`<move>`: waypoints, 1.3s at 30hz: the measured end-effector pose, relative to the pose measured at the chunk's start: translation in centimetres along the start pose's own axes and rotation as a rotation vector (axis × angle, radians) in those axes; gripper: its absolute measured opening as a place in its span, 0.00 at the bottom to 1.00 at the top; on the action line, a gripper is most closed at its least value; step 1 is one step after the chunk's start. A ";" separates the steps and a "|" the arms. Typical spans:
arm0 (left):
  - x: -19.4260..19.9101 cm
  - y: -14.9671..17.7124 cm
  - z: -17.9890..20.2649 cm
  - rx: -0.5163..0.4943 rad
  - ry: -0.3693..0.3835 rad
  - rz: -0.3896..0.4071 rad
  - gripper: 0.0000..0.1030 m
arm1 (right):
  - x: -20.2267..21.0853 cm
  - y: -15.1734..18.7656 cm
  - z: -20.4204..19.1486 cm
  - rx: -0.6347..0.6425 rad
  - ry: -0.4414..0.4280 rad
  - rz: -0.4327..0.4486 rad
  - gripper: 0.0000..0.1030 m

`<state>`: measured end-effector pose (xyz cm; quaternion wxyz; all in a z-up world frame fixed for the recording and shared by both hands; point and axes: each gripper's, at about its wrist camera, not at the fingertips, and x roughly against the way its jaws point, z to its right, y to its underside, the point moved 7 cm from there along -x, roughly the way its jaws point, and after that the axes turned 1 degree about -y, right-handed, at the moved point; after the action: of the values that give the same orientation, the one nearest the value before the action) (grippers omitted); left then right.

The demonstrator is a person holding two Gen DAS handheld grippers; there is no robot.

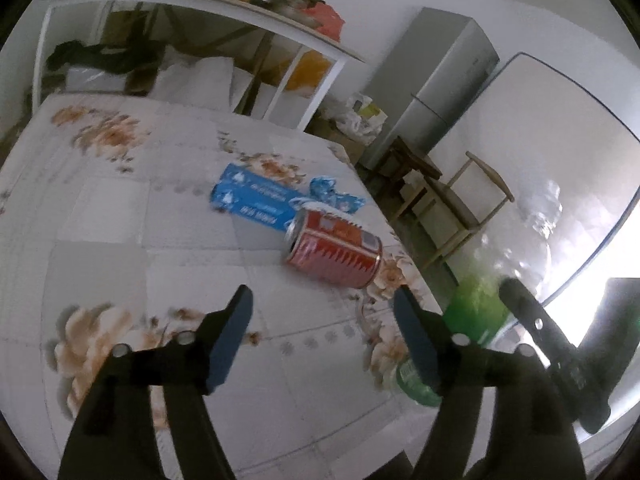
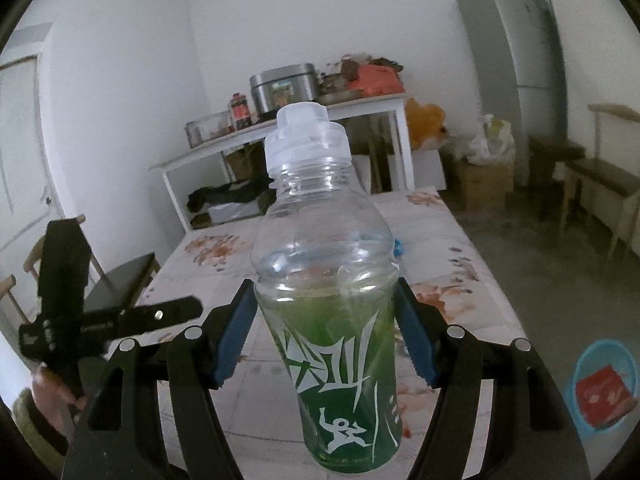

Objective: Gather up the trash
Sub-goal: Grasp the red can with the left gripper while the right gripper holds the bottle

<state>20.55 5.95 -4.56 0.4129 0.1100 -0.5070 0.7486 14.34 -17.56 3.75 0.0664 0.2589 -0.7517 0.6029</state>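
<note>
Clearly mid-collection, with three pieces of trash left on the flowered tabletop (image 1: 120,208). Leftmost, at about 11 o'clock from the left claw (image 1: 322,322), lying flat: a blue box (image 1: 252,196) with white lettering too blurred to read. Just to its right, at 12 o'clock, a crumpled blue wrapper (image 1: 334,192), print illegible. Nearer, at 1 o'clock and close to the tabletop's right edge, a red can (image 1: 334,250) on its side, open end facing the blue box, yellow-and-white label unreadable; probably rolled or dropped there, and probably next for pickup. Left claw spread wide and empty above the cloth, aimed toward the can, presumably readying an approach. Further right, right claw (image 2: 326,336) closed against a clear plastic bottle (image 2: 326,280), blue pads pressed to both sides at the waist, held upright and lifted off the tabletop, likely for carrying away. On the green label: white angular strokes and a small leaping figure, no readable brand; clear sports cap on top. Far right, at 4 o'clock on the floor, a blue basin (image 2: 600,388) already holding a red package (image 2: 602,398), likely the collecting place.
</note>
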 end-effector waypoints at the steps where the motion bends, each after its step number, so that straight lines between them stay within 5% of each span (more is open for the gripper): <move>1: -0.5 -0.3 0.4 -0.014 -0.002 -0.008 0.75 | 0.3 0.0 0.3 -0.006 0.003 0.005 0.62; 8: -4.5 -1.7 3.1 -0.135 -0.034 -0.049 0.94 | 2.2 -0.4 2.3 -0.064 -0.004 0.054 0.62; 25: -12.6 -1.6 3.7 -0.166 -0.142 -0.148 0.94 | 2.4 -0.2 4.8 -0.167 -0.024 0.069 0.62; 32: -12.5 -1.6 2.7 -0.164 -0.157 -0.143 0.50 | 2.4 -0.8 4.8 -0.188 -0.028 0.067 0.62; 37: -12.0 -1.4 2.4 -0.188 -0.158 -0.146 0.48 | 2.3 -0.8 4.9 -0.191 -0.027 0.064 0.62; 39: -11.7 -1.5 2.5 -0.196 -0.146 -0.146 0.67 | 2.4 -1.0 4.7 -0.190 -0.028 0.064 0.62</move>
<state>28.41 -1.86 -9.26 0.4370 0.1598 -0.5970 0.6535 13.72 -22.91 4.35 0.0607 0.2357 -0.8144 0.5268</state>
